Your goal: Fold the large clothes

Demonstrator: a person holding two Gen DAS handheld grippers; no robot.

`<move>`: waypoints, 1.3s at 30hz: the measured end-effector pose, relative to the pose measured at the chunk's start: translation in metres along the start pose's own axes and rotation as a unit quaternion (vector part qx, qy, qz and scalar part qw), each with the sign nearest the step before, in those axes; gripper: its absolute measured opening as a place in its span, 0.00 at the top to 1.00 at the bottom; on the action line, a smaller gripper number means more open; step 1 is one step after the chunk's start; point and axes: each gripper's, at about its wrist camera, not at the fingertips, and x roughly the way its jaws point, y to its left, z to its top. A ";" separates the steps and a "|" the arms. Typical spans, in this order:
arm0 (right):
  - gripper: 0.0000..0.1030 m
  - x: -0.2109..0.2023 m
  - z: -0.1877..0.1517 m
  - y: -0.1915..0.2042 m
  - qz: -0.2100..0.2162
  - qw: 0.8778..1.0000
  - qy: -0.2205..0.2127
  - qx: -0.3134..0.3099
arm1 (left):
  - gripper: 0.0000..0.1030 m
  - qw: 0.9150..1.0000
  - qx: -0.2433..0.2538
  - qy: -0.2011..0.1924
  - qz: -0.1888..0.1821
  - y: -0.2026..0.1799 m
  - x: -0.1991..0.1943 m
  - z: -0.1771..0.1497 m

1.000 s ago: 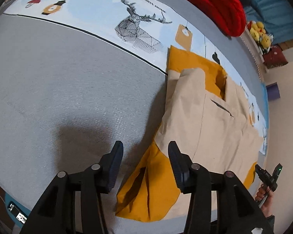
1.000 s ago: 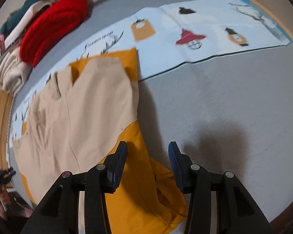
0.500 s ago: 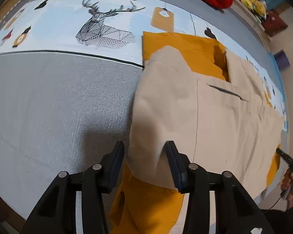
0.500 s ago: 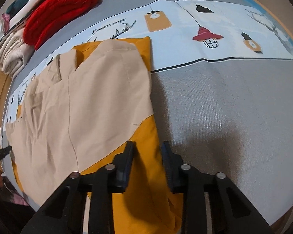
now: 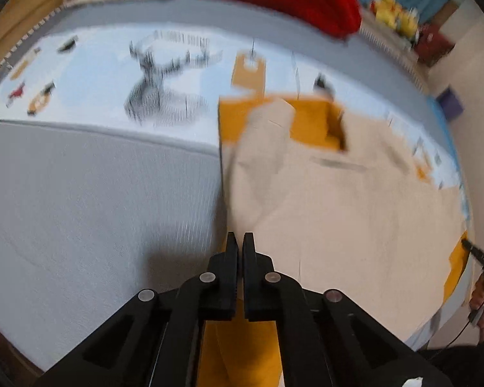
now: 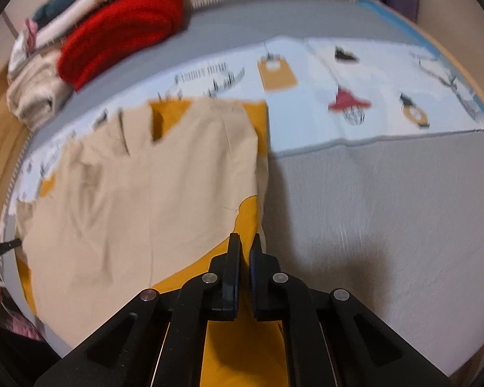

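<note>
Both tongs, left (image 5: 240,242) and right (image 6: 246,243), open a second ago, now clench the garment (image 6: 138,200) hem (orange part). Lifting to fold looks ready.

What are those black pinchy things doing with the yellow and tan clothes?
A person is folding a big tan and yellow garment that is spread out on a grey bed. The person holds a pincher tool in each hand. The left gripper is pinched shut on the garment's near edge, and the right gripper is pinched shut on a yellow part of it. Folded clothes, including a red sweater, are piled at the far side of the bed.
</note>
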 end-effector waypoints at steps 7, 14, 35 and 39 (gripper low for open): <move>0.96 -0.016 0.023 0.008 -0.016 0.997 -0.077 0.017 | 0.99 0.997 -0.006 -0.080 0.023 -0.014 -0.017 0.021; 0.96 0.014 0.037 0.013 -0.066 0.996 -0.063 0.025 | 0.99 0.995 -0.021 -0.070 0.073 -0.020 0.013 0.041; 1.00 0.065 0.081 0.002 -0.189 0.977 -0.091 0.048 | 0.99 0.988 -0.033 -0.071 0.133 -0.015 0.088 0.083; 1.00 0.085 0.074 -0.025 -0.158 0.982 -0.025 0.101 | 0.94 0.992 -0.013 -0.002 0.126 -0.019 0.112 0.080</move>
